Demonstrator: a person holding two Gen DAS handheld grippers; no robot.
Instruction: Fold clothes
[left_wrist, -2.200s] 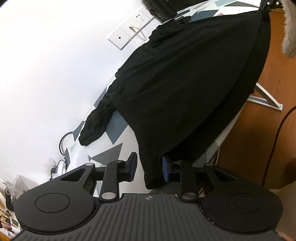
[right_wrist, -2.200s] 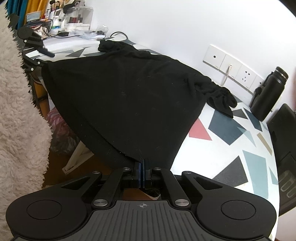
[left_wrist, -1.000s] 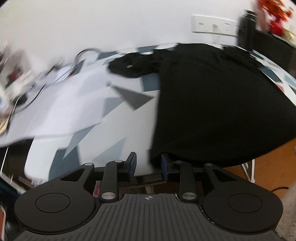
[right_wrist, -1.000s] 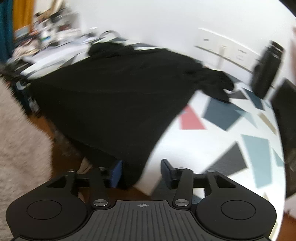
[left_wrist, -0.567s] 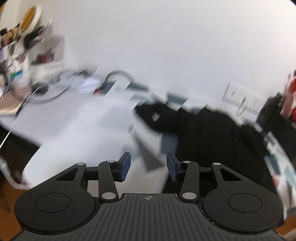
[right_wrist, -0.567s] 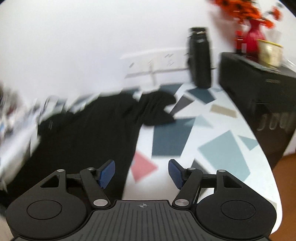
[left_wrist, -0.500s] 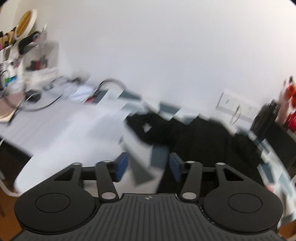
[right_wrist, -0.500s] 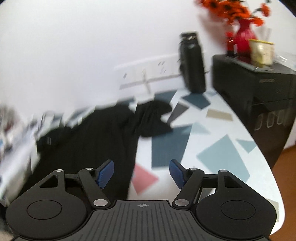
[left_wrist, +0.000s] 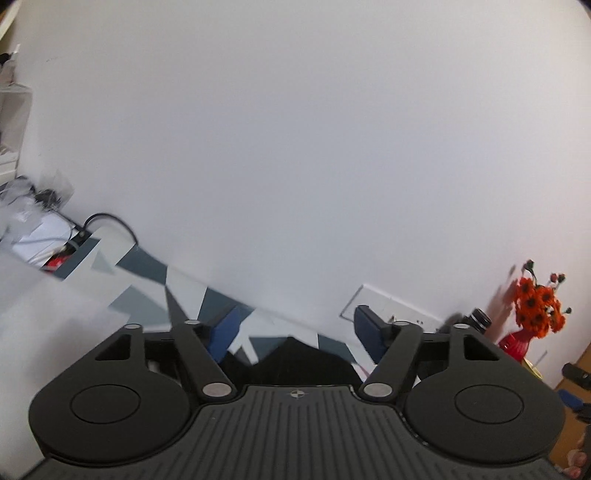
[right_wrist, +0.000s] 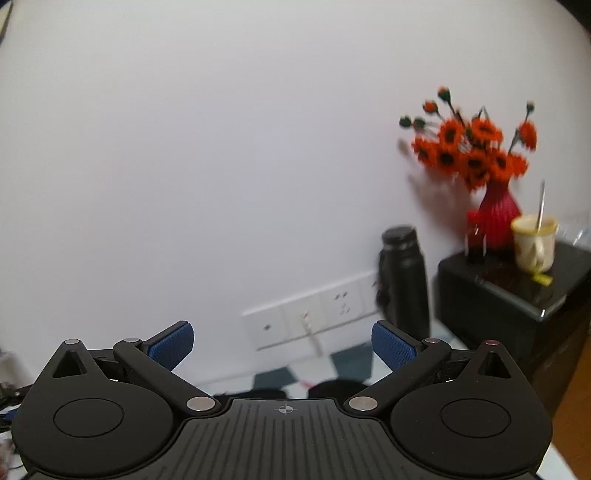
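Left gripper (left_wrist: 295, 332) wide open, nothing held; black garment (left_wrist: 295, 362) lies just below/behind its fingers on patterned table (left_wrist: 136, 269). Right gripper (right_wrist: 282, 343) also spread wide, empty; bit of garment under it. Farther: wall sockets (right_wrist: 314, 310), black bottle (right_wrist: 404, 280) beside them, red vase (right_wrist: 498, 218) w/ orange flowers beyond.

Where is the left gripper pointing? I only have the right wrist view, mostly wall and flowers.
Observer: At the wall too; the left gripper is open and holds nothing.
Operator: Any sign of the garment there?
Observer: Yes, a peak of the black garment shows low between its fingers, against the patterned table.
Operator: Anything at the table's far left?
Observer: A black cable loops by the wall there.
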